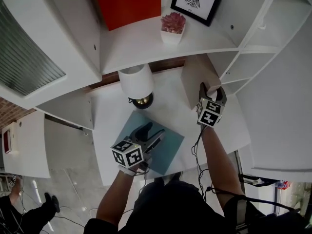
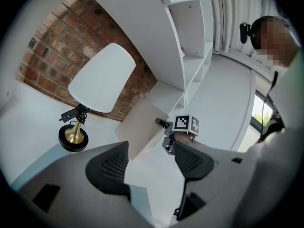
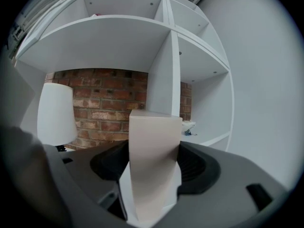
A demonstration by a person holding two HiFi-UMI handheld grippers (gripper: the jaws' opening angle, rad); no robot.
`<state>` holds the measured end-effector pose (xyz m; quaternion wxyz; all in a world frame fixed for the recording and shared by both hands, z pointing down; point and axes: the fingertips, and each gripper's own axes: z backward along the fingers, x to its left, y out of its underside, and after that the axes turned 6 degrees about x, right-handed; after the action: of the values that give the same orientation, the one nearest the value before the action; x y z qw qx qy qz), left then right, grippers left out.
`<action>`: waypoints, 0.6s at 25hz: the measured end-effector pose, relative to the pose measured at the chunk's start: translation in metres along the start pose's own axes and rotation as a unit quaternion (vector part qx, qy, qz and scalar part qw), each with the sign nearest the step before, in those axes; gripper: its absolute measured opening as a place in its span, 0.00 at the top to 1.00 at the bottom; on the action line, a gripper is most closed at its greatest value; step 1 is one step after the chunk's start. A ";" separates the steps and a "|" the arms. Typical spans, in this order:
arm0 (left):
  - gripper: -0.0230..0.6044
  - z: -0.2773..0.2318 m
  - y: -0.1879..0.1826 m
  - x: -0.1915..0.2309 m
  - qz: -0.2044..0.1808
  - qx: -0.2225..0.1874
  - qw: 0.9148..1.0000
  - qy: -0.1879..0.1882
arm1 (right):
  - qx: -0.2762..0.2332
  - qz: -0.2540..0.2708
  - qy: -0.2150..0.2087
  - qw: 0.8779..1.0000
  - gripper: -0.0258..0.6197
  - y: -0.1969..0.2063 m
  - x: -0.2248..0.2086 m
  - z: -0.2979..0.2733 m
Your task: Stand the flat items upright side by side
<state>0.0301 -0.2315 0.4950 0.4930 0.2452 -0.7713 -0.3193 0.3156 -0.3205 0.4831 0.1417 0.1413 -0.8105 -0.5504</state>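
Jaws of our right gripper [image 1: 210,92] clamp the beige book [image 3: 153,156] upright on the desk [image 1: 109,126]; our left gripper [image 1: 152,132] hangs wide open above the flat teal book [image 1: 170,147].

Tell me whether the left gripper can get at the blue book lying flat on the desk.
Probably yes: the left gripper hangs over the blue book, its jaws open and empty, and nothing lies on it.
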 end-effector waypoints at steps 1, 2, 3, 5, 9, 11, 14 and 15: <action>0.48 -0.001 0.000 0.002 0.002 0.000 1.000 0.000 | 0.000 -0.004 0.000 1.000 0.48 0.000 0.001 -0.002; 0.48 -0.002 0.000 0.003 0.004 0.001 1.000 0.000 | 0.000 -0.006 0.000 1.000 0.48 0.000 0.001 -0.004; 0.48 -0.002 0.000 0.004 0.006 0.003 1.000 0.001 | -0.001 -0.007 0.001 1.000 0.48 0.000 0.002 -0.005; 0.48 -0.003 0.000 0.005 0.008 0.005 1.000 0.003 | -0.002 -0.007 0.004 1.000 0.48 0.000 0.002 -0.007; 0.48 -0.003 0.000 0.007 0.015 0.013 1.000 0.006 | -0.002 -0.012 0.019 1.000 0.47 -0.001 0.003 -0.010; 0.48 -0.004 0.000 0.007 0.017 0.016 1.000 0.008 | -0.005 -0.013 0.030 0.999 0.47 -0.001 0.003 -0.012; 0.48 -0.005 0.001 0.008 0.022 0.019 1.000 0.010 | -0.003 -0.019 0.045 0.999 0.46 -0.001 0.003 -0.014; 0.48 -0.005 0.001 0.009 0.025 0.020 0.999 0.009 | 0.000 -0.023 0.050 0.999 0.45 0.000 0.003 -0.015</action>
<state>0.0310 -0.2383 0.5029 0.5023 0.2386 -0.7792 -0.2892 0.3184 -0.3349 0.4883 0.1693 0.1868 -0.7993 -0.5454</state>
